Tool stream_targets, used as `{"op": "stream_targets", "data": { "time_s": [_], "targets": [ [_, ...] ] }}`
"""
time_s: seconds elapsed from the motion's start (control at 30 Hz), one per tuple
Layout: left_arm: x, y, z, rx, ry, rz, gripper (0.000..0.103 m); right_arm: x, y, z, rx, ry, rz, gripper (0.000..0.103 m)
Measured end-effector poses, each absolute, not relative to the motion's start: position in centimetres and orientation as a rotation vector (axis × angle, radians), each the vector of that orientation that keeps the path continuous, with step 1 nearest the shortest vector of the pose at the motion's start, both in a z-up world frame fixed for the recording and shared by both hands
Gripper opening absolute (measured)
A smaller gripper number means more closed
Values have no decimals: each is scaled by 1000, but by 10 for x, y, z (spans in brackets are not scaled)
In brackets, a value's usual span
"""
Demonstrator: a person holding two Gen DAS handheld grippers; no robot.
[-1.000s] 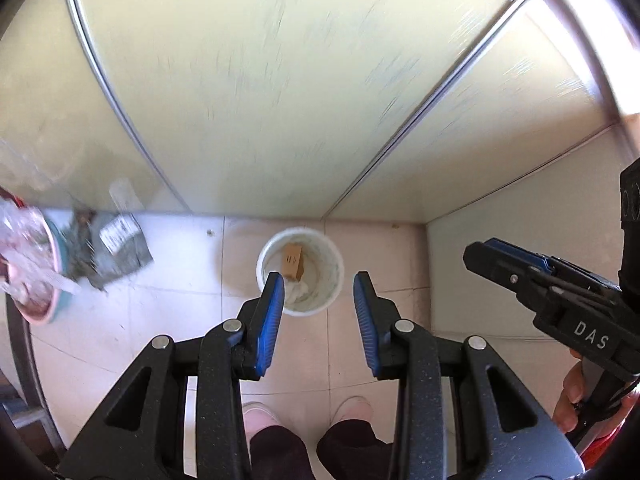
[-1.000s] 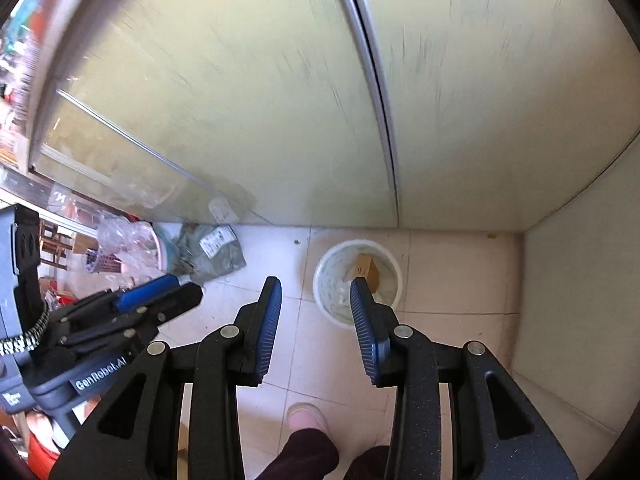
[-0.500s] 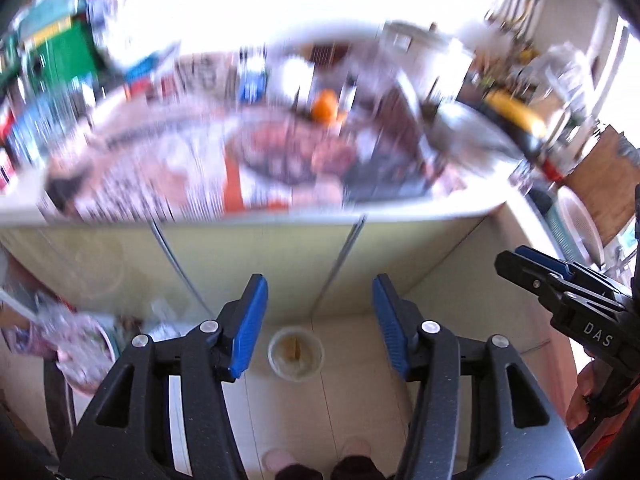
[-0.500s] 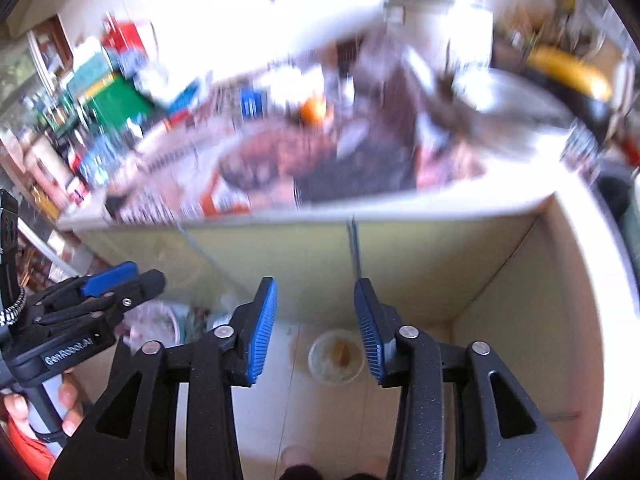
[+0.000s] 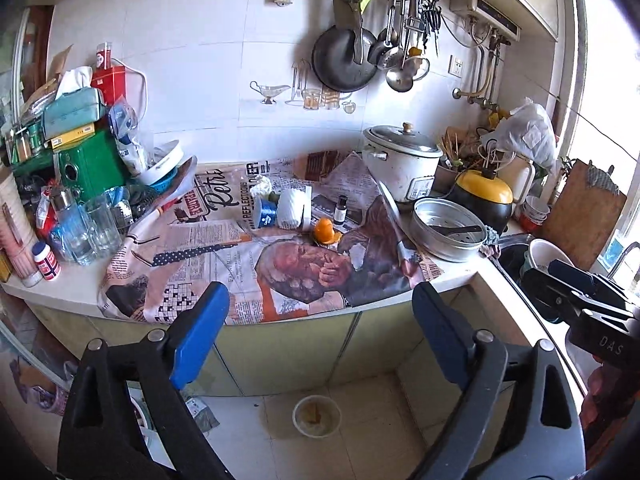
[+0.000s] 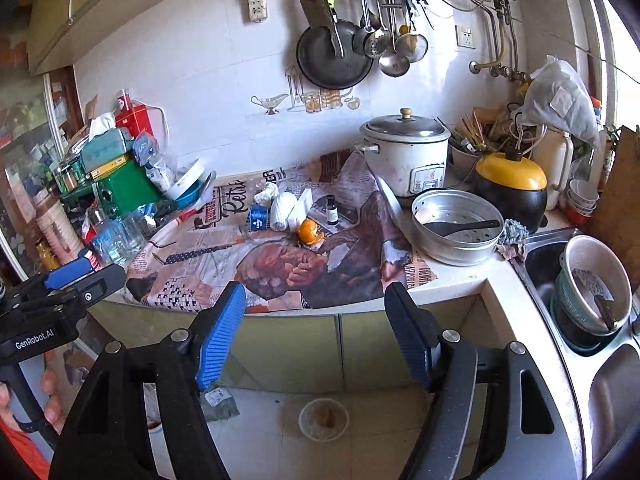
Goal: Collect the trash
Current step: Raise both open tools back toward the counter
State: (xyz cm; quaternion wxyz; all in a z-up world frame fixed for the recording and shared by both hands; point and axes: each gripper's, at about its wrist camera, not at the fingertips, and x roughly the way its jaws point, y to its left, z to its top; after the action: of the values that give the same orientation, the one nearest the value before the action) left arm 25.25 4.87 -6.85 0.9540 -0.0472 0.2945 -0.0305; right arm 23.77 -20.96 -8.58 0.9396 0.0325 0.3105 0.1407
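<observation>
- The orange peel [image 5: 326, 232] lies on the newspaper-covered counter [image 5: 208, 248], ahead of and above both grippers, beside crumpled tissues [image 5: 262, 187].
- The left gripper [image 5: 320, 320] has just been opening, jaws spread wide, nothing between them.
- The right gripper [image 6: 316, 320] likewise, spread and empty.
- Best approach: come down over the peel, avoiding the small bottle [image 5: 341, 210] just behind it.
- The trash bin [image 5: 316, 416] waits on the floor below.

Both cameras sit side by side in front of the kitchen counter [image 5: 448, 280], looking forward and a bit down, and both see its newspaper [image 6: 280, 264] and the floor bin [image 5: 316, 416].
</observation>
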Motion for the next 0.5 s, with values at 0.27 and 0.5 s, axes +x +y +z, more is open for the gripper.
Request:
{"op": "stream_targets", "data": {
  "time_s": [0.27,0.5],
  "targets": [
    [289,53,-66,-98,593,-29,102,261,-212,-79,75,610,284,75],
    [364,49,-70,-133,639,10,102,330,-228,-84,83,608,319,75]
  ]
}}
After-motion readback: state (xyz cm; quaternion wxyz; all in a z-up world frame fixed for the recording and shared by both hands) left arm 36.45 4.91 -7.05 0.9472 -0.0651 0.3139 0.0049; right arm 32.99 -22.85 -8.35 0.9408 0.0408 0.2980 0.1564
